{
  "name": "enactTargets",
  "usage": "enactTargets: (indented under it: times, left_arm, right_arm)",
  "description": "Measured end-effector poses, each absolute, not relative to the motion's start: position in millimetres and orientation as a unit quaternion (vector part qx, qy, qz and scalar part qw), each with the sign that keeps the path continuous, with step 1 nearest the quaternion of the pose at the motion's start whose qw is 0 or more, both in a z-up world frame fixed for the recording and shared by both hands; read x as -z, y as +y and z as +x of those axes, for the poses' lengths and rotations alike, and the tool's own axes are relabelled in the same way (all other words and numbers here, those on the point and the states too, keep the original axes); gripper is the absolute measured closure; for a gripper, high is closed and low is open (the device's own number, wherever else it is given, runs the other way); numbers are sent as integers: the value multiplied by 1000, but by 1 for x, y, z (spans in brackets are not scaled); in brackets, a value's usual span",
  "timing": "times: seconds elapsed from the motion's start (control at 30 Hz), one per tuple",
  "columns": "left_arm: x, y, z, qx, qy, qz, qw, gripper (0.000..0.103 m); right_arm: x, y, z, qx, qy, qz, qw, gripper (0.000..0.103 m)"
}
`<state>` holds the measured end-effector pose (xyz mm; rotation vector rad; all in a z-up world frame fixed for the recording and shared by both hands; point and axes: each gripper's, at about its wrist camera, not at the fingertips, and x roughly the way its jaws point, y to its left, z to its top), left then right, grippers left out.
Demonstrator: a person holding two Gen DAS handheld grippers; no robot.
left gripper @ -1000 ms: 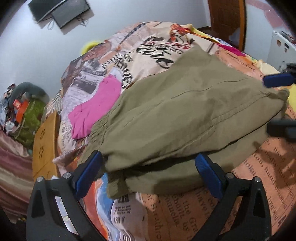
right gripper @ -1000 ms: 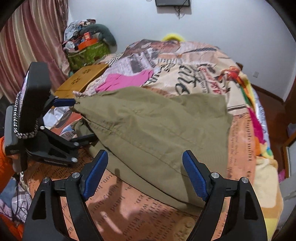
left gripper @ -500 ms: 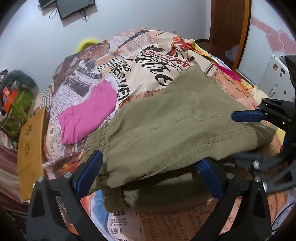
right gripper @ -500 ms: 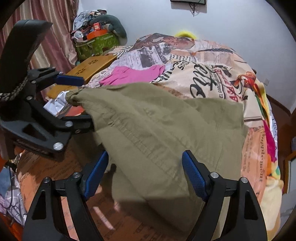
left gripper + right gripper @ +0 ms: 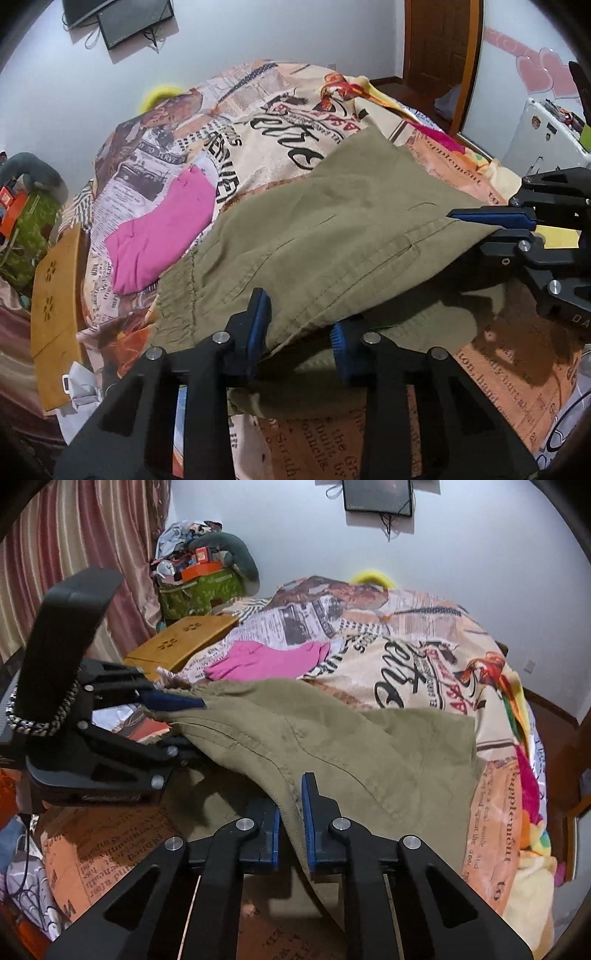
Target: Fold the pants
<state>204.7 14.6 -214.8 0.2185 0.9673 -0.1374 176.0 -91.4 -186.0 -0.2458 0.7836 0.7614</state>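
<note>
Olive-green pants lie folded over on the printed bed cover, with the top layer raised off the lower one. My left gripper is at the gathered waist end. Its jaws are closing with the top layer's edge between them, and a dark gap still shows beside one pad. From the right wrist view the left gripper straddles that same end of the pants. My right gripper is shut on the near edge of the top layer. In the left wrist view the right gripper pinches the pants' right corner.
A pink garment lies on the bed beyond the pants. A wooden board leans at the bed's left side, near a green bag piled with things and a striped curtain. A white appliance and a wooden door stand right.
Both pairs of jaws came together from wide open. The right ones closed onto the top layer's edge, and the left ones narrowed around the waist end. Neither hand travelled much.
</note>
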Motion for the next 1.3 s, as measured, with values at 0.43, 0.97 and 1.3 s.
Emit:
enactTargets:
  times: [0.43, 0.97, 1.3]
  left_arm:
    - [229, 15, 181, 80, 487, 91, 865, 72]
    - [198, 64, 143, 23, 468, 23, 883, 29]
    - [196, 119, 160, -44, 466, -43, 883, 21]
  right_arm:
    - [198, -95, 161, -375, 400, -113, 829, 94]
    - [192, -125, 145, -339, 433, -70, 832, 50]
    - [179, -182, 148, -267, 426, -7, 864, 47]
